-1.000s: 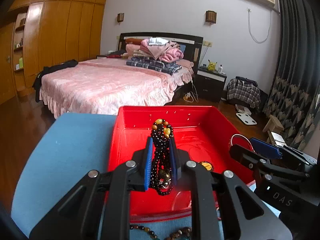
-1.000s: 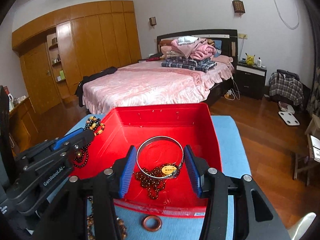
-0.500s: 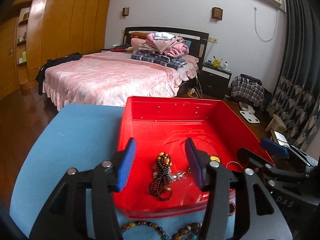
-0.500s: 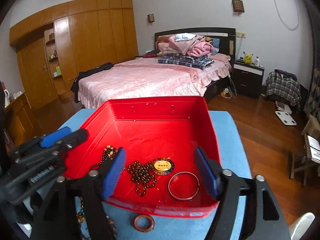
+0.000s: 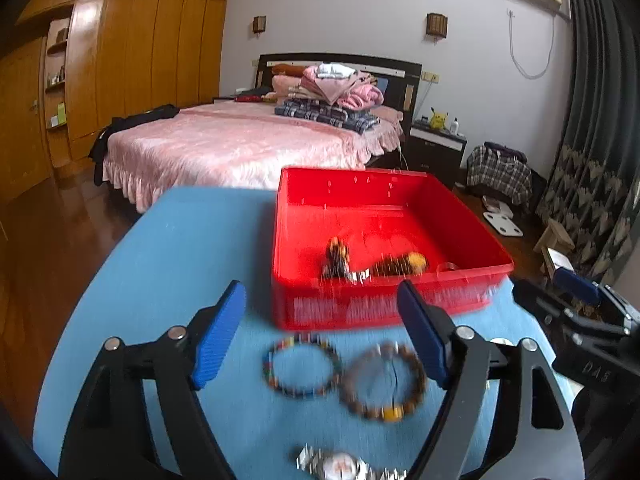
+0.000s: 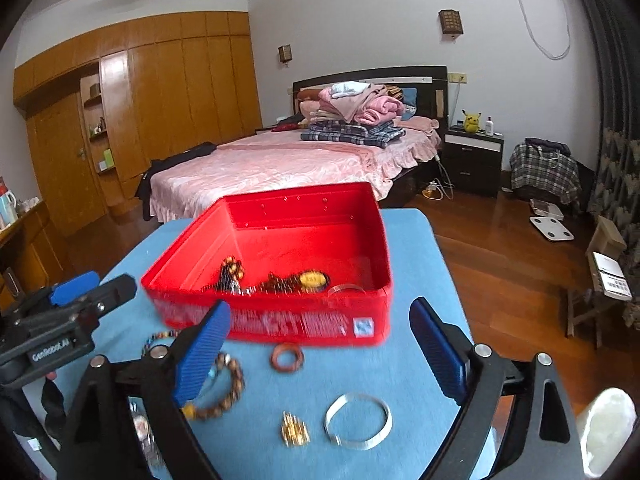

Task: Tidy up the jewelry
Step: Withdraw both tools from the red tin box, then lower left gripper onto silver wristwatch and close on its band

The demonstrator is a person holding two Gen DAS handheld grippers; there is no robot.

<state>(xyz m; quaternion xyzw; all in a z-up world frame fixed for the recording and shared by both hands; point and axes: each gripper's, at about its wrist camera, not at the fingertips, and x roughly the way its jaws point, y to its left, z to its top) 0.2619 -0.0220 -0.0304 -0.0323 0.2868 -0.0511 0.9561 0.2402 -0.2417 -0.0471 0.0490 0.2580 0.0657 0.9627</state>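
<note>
A red bin [image 5: 472, 220] [image 6: 372, 236] stands on the blue table and holds a dark bead necklace [image 5: 338, 258] [image 6: 230, 270], a brown chain with a gold pendant [image 5: 400, 266] [image 6: 312, 279] and a silver bangle [image 6: 346, 289]. My left gripper [image 5: 320, 336] is open and empty above a multicolour bead bracelet [image 5: 302, 366] and a brown bead bracelet [image 5: 382, 386]. A watch [image 5: 340, 464] lies nearer. My right gripper [image 6: 320, 344] is open and empty above a wooden ring [image 6: 287, 357], a silver bangle [image 6: 358, 426] and a gold piece [image 6: 295, 432].
The blue table [image 5: 180, 248] ends near the bin's far side; a pink bed [image 5: 248, 144] and wooden floor lie beyond. Each gripper shows in the other's view, the right one [image 5: 576, 312] and the left one [image 6: 68, 308]. A white object [image 6: 608, 428] sits at right.
Both grippers opened and dropped the necklace and the bangle with chain into the bin, then pulled back to the loose jewelry on the table in front of it.
</note>
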